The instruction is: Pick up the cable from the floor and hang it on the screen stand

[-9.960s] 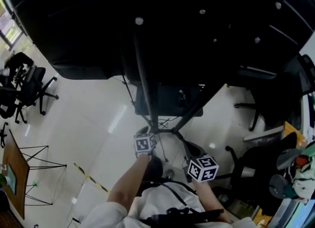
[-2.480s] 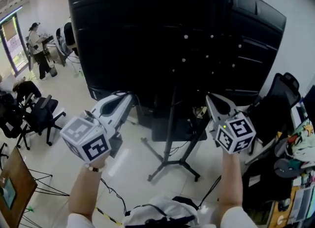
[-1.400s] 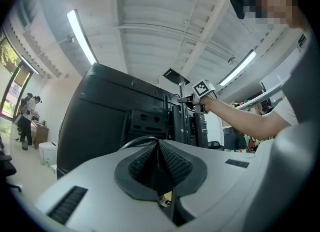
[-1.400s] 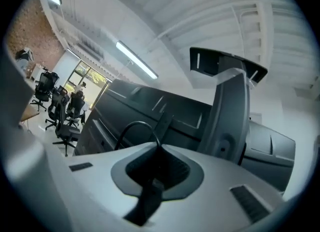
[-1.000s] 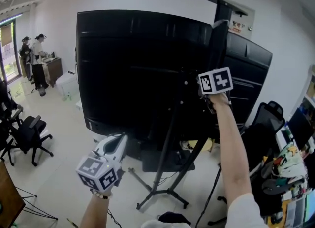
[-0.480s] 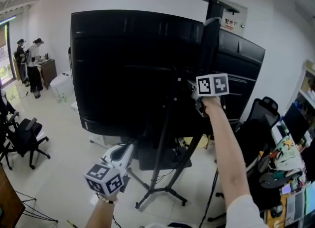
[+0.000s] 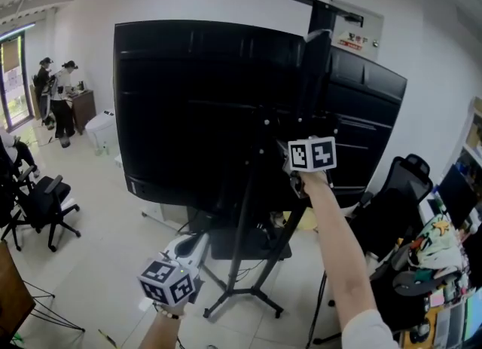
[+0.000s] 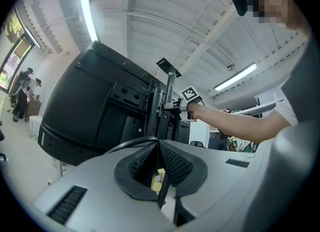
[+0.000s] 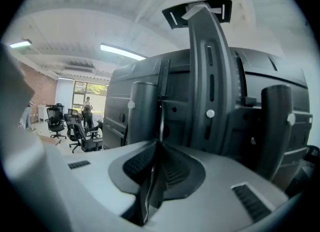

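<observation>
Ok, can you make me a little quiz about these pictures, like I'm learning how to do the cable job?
1. True or false: the right tool is held higher up than the left tool.
2. Pick one. What is pinched in the left tool? A) a black cable B) a spoon C) nothing at all
3. What tall thing is the right tool pointing at, close up?

Key: 1 true. 2 A. 3 the screen stand. The right tool's jaws have just been opening, with the cable between them.
</observation>
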The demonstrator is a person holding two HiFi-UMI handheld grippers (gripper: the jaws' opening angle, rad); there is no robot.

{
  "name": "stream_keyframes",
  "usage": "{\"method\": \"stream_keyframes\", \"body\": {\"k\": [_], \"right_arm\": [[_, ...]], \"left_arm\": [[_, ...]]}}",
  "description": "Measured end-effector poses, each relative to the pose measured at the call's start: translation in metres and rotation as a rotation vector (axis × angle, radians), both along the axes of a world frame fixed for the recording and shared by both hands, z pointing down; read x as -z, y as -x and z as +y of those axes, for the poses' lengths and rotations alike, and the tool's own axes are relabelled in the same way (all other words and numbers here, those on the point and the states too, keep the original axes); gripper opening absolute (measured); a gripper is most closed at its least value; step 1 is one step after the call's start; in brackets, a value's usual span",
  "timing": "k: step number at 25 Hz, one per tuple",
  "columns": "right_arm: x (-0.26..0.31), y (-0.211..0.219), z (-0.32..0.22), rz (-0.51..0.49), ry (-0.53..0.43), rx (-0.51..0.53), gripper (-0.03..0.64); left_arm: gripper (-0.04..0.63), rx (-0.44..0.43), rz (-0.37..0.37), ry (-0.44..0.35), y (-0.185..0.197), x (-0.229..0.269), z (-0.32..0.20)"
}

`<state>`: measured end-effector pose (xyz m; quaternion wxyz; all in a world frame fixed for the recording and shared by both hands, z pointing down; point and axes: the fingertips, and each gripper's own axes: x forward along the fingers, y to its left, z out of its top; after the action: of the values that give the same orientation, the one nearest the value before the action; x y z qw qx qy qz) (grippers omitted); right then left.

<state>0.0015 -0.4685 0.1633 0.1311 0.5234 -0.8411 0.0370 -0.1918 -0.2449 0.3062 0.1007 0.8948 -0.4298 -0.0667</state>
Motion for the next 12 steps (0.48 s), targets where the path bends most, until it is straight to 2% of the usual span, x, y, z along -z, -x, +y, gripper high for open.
{"method": "stream_keyframes", "body": {"k": [3,5,10,11,12], "right_arm": [[-0.025,-0.007,0.025,0.004,0.020,0.033,0.188],[-0.041,-0.017,0.048,-0.007,0.015,0.048,0.222],[-0.078,-0.046,0.137,-0.043,-0.032,0.112,0.208],[-0.086,-0.053,0.159,-0.057,-0.046,0.126,0.168],[-0.096,-0.060,0.181,-0.075,-0.056,0.140,0.089]], "left_arm": [[0.010,0.014,-0.019,0.033,-0.026,-0.018,0.015],[0.010,0.016,-0.032,0.054,-0.044,-0.032,0.026],[0.012,0.031,-0.026,0.105,-0.079,-0.062,0.065],[0.012,0.035,-0.021,0.115,-0.087,-0.067,0.076],[0.012,0.041,-0.016,0.125,-0.094,-0.073,0.087]]}}
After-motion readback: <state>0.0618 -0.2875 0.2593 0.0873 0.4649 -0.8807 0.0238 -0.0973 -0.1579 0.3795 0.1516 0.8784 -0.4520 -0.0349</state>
